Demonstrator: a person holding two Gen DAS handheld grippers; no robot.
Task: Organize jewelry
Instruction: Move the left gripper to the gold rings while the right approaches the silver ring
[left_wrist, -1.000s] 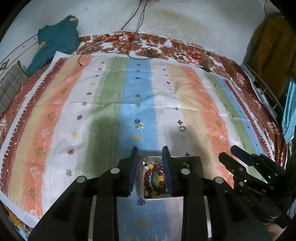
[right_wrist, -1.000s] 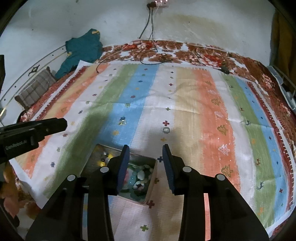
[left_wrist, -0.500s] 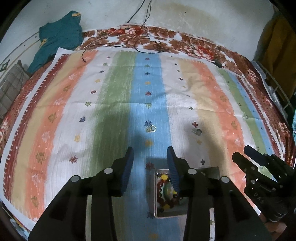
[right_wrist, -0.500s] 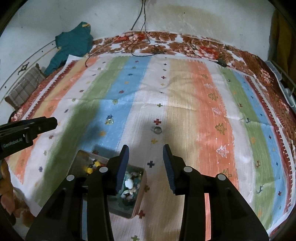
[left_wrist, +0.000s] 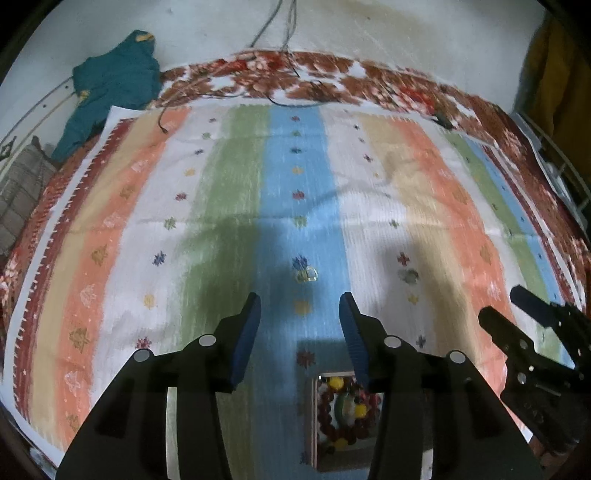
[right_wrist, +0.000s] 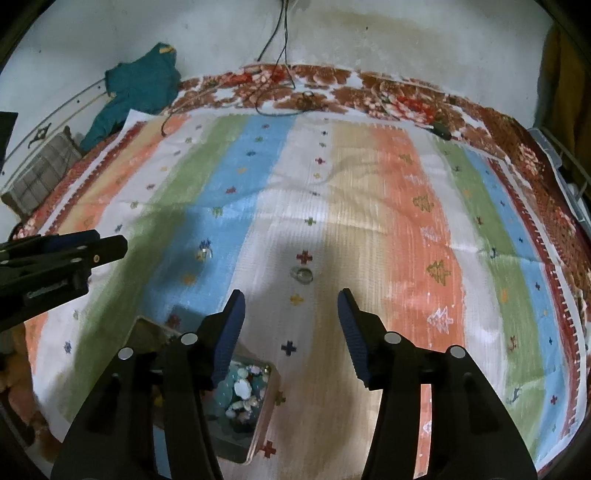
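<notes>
A small metal jewelry box (left_wrist: 332, 458) with bead bracelets lies on the striped cloth, under my left gripper's right finger; in the right wrist view the box (right_wrist: 258, 417) holds pale stones and beads. A clear ring (left_wrist: 307, 275) lies on the blue stripe ahead of my open, empty left gripper (left_wrist: 300, 314). A second ring (left_wrist: 407, 276) lies on the white stripe; in the right wrist view it (right_wrist: 301, 274) lies just ahead of my open, empty right gripper (right_wrist: 291, 314). The first ring (right_wrist: 204, 254) shows at the left there.
The striped cloth (left_wrist: 110, 229) covers a floral bedspread (left_wrist: 332, 74). A teal garment (left_wrist: 110, 85) and a checked cushion (right_wrist: 40, 177) lie at the far left. Cables (right_wrist: 273, 44) hang down the wall. A rack (left_wrist: 565, 177) stands at the right edge.
Both grippers have pulled back from the box and opened wider. The two rings now lie closer ahead of the fingertips.
</notes>
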